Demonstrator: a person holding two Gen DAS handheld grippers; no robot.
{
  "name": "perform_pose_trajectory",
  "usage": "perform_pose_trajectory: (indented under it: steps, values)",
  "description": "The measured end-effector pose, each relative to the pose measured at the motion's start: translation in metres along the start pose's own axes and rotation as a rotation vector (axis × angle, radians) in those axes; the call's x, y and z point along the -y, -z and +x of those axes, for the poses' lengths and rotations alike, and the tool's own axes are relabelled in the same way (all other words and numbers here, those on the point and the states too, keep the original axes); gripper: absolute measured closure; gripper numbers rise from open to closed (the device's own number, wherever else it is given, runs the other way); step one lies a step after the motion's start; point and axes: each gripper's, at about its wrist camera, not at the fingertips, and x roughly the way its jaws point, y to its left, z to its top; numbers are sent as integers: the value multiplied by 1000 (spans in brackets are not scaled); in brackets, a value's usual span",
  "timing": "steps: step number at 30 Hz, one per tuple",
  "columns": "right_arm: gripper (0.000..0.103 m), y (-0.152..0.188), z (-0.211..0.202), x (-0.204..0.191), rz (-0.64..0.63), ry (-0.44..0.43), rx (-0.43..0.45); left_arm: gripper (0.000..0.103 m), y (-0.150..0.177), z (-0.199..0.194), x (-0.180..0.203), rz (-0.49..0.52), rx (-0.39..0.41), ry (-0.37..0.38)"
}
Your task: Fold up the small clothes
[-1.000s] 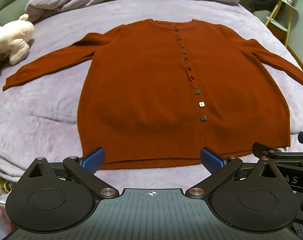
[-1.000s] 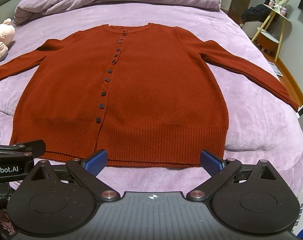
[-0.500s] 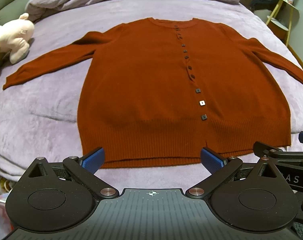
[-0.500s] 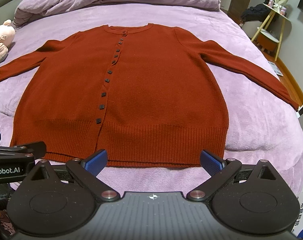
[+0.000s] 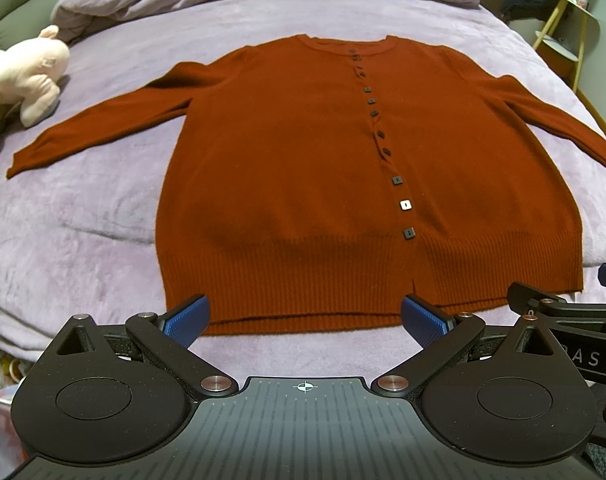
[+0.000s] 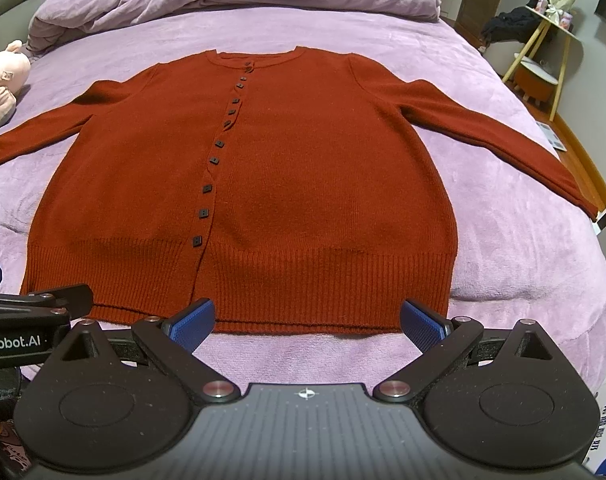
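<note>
Rust cardigan (image 5: 303,184) spread flat, buttoned, mid-frame on purple bed (image 5: 83,216). Left gripper (image 5: 303,316) and right gripper (image 6: 309,316) spread wide, empty, near hem. Folding not started; next: probably pinch a sleeve, fold inward.

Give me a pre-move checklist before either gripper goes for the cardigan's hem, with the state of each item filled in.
1. Left gripper open and empty: ok.
2. Right gripper open and empty: ok.
3. Cardigan lying flat on the bed, front up, buttoned: ok.
4. Both sleeves spread out to the sides, not tucked under the body: ok.
5. Hem in front of both grippers, with nothing lying on it: ok.
6. Plush toy apart from the left sleeve: ok, it lies beyond the cuff, not touching it.
</note>
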Motion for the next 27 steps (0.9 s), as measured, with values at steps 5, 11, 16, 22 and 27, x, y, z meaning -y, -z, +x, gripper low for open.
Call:
perform_pose_trajectory:
  steps: [5,11,16,22,27]
  values:
    - [4,0,0,0,4,-2,-2,0,0,0,0,0,0,0]
    - [4,1,1,0,5,-3,-1,0,1,0,0,-1,0,0]
    - [4,1,1,0,7,-4,-2,0,1,0,-1,-1,0,0]
    - [4,1,1,0,8,-6,-1,0,2,1,-1,-2,-2,0]
    - [4,1,1,1,8,-5,-1,0,3,1,-2,-4,-3,0]
